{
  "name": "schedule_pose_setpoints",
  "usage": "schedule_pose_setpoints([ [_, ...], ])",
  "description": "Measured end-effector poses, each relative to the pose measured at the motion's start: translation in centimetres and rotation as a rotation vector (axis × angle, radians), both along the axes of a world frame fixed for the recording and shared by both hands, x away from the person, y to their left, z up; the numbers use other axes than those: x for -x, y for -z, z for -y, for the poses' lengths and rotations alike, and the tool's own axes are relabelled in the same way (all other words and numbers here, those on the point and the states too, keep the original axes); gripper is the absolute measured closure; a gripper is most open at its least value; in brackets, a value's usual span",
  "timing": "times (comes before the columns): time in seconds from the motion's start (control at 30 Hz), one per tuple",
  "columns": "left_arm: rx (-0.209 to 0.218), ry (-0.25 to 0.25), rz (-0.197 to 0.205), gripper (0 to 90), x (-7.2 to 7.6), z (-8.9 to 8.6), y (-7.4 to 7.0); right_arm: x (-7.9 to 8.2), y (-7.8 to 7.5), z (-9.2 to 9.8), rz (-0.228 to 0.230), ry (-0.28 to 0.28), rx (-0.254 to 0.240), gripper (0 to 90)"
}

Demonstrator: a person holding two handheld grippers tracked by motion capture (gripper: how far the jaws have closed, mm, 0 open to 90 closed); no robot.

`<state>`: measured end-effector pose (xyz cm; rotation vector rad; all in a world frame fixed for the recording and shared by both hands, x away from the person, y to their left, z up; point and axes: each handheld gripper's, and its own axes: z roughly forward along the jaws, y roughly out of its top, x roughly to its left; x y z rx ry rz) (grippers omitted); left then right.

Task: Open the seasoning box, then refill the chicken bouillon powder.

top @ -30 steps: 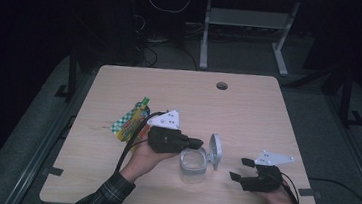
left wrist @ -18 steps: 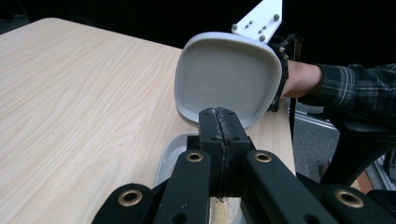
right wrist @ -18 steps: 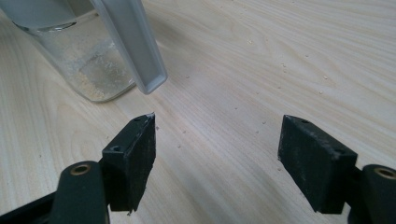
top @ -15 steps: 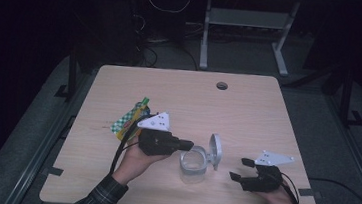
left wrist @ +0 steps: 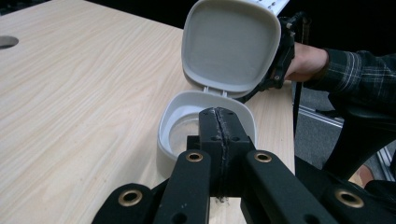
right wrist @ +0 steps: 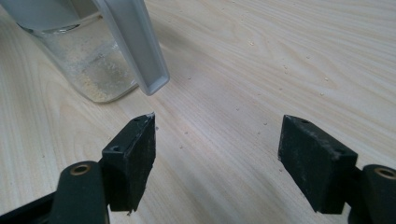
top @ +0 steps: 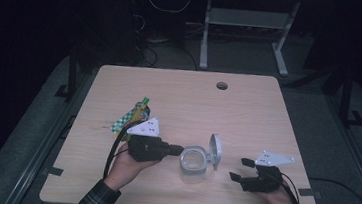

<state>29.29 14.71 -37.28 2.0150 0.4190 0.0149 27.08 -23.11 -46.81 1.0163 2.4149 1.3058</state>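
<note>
The wooden table (top: 247, 118) takes up the middle of the high view. Low in that frame, a little right of centre, stands a clear container (top: 193, 164) with a grey hinged lid (top: 215, 150) standing open and upright on its right side. At the left of the frame lies a green and yellow pouch (top: 132, 117), apart from the container.

The left gripper (top: 178, 150) has its jaws closed together with nothing between them, and its tip is at the container's left rim. The right gripper (top: 241, 169) rests on the table at the lower right with its jaws wide apart and empty, near the lid.

I judge the work is on the container itself. To do it well, the closed tip should push gently and low, because the light container may slide or tip. The right gripper could steady it from the lid side.
</note>
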Motion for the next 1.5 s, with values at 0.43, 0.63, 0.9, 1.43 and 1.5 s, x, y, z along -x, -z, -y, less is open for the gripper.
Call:
schedule_pose_setpoints([
  [0.43,-0.004,-0.058,-0.033,86.0,1.6,-2.8,1.2,0.0,0.0,-0.1,-0.004,-0.001,-0.001,27.0],
  [0.63,-0.018,-0.091,-0.044,83.4,2.4,-4.3,1.8,0.0,0.0,-0.1,-0.004,-0.005,0.001,27.0],
  [0.9,-0.029,-0.154,-0.055,78.2,3.4,-6.5,2.4,0.0,0.1,-0.1,-0.005,-0.004,0.001,27.0],
  [1.43,-0.024,-0.363,-0.043,53.7,4.6,-12.6,2.7,0.0,0.1,-0.3,-0.008,-0.011,0.008,27.1],
  [1.5,-0.020,-0.384,-0.042,49.3,4.3,-13.0,2.7,-0.1,0.1,-0.3,-0.010,-0.010,0.009,27.1],
])
